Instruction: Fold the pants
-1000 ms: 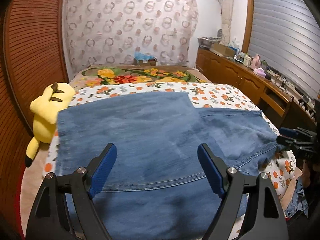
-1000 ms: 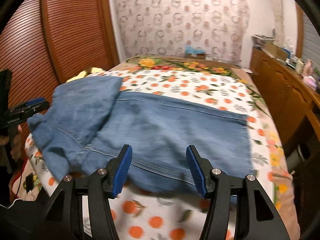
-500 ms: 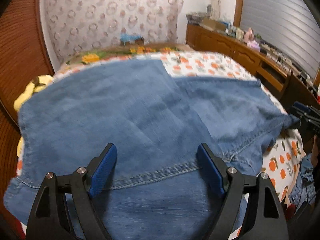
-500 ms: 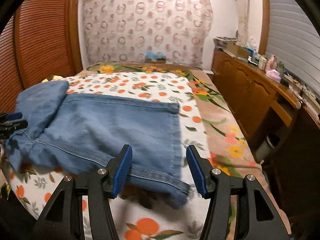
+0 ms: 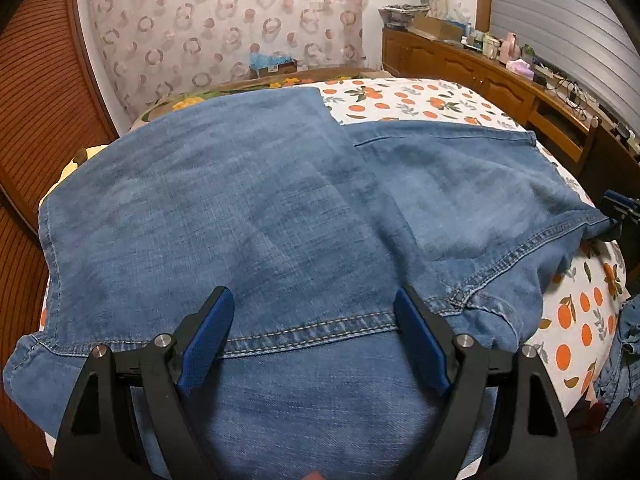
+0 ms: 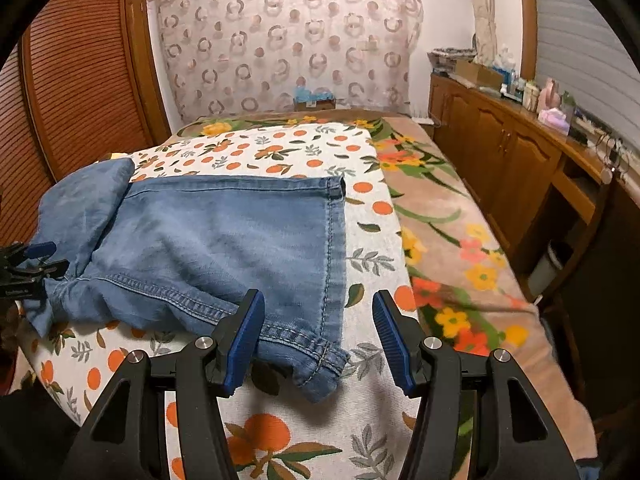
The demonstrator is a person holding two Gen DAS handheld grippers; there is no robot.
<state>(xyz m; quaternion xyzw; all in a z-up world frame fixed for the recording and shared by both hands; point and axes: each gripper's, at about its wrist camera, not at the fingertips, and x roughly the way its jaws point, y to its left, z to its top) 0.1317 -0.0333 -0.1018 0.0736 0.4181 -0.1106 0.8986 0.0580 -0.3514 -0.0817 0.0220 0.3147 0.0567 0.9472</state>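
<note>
Your left gripper (image 5: 314, 336) sits low over the near part of the pants (image 5: 248, 216), its blue pads (image 5: 208, 336) spread wide with nothing between them; a stitched seam of the denim runs across the gap, just beyond the pad tips. From this camera the pants fill most of the view, spread across the orange-print sheet (image 5: 424, 100) on the bed, with one broad panel lying folded over the rest and its straight edge slanting down from the far middle. Further right, a seamed edge of the denim trails out toward your right gripper (image 5: 618, 208), seen small at the right rim; whether it touches the cloth there you cannot tell from this side.

From the right wrist camera, your left gripper (image 6: 28, 264) shows at the far left edge, right against a bunched clump of denim. The pants (image 6: 224, 240) lie flat on the sheet (image 6: 360, 432) from there toward the middle, ending in a hemmed leg opening whose near corner droops over the bed's front edge. Your right gripper (image 6: 318, 340) hangs just in front of that corner, pads (image 6: 244, 340) wide apart and empty, the left pad overlapping the hem. To the right lie a floral blanket (image 6: 460, 248) and a wooden cabinet (image 6: 516, 160)
</note>
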